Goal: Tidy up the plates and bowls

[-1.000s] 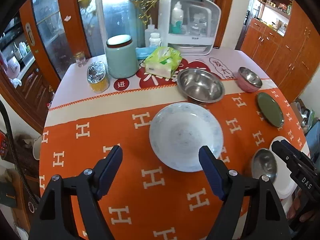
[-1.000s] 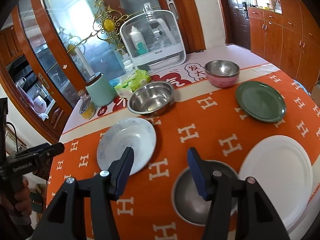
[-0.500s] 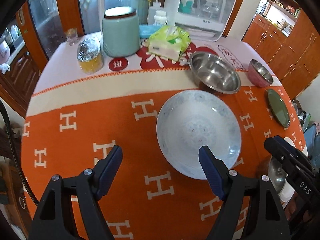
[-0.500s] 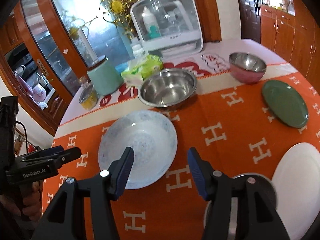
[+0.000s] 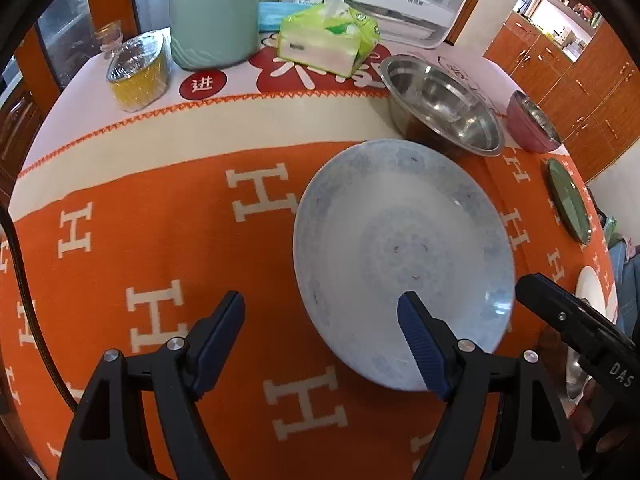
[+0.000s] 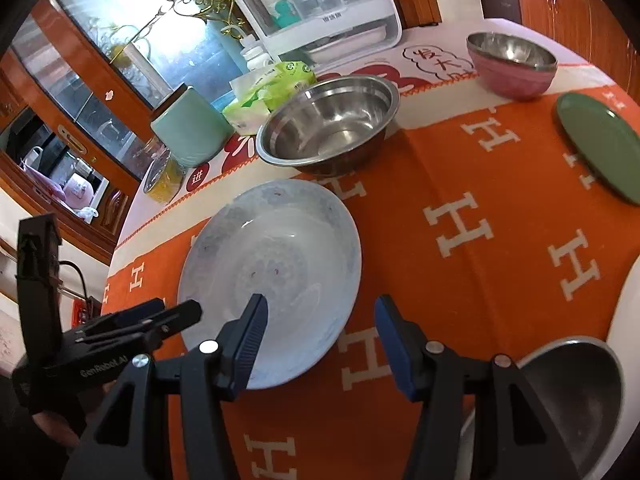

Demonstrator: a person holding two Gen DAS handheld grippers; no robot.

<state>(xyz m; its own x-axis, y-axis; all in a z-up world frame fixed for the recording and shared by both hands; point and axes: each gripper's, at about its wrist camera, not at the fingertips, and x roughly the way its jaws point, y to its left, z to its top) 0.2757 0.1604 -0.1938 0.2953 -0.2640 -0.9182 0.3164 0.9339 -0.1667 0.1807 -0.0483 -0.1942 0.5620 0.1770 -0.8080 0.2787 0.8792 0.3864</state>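
Observation:
A pale blue plate (image 5: 404, 256) (image 6: 276, 264) lies on the orange cloth in front of both grippers. My left gripper (image 5: 320, 332) is open above the plate's near left rim, one finger over the plate and one over the cloth. My right gripper (image 6: 320, 344) is open at the plate's near right rim and grips nothing. Behind the plate stand a large steel bowl (image 5: 444, 108) (image 6: 328, 120) and a pink bowl (image 5: 532, 120) (image 6: 512, 64). A green plate (image 6: 596, 144) lies far right. A small steel bowl (image 6: 568, 396) rests on a white plate (image 6: 628, 300).
At the back of the table stand a mint jar (image 5: 212, 20), a green tissue pack (image 5: 328, 40), a foil-covered yellow jar (image 5: 138, 72) and a white lidded box (image 6: 316, 4). The round table's edge curves down at left. Wooden cabinets surround the table.
Both grippers have come down and closer to the pale blue plate, which now fills much more of each view. The jaws keep the same width.

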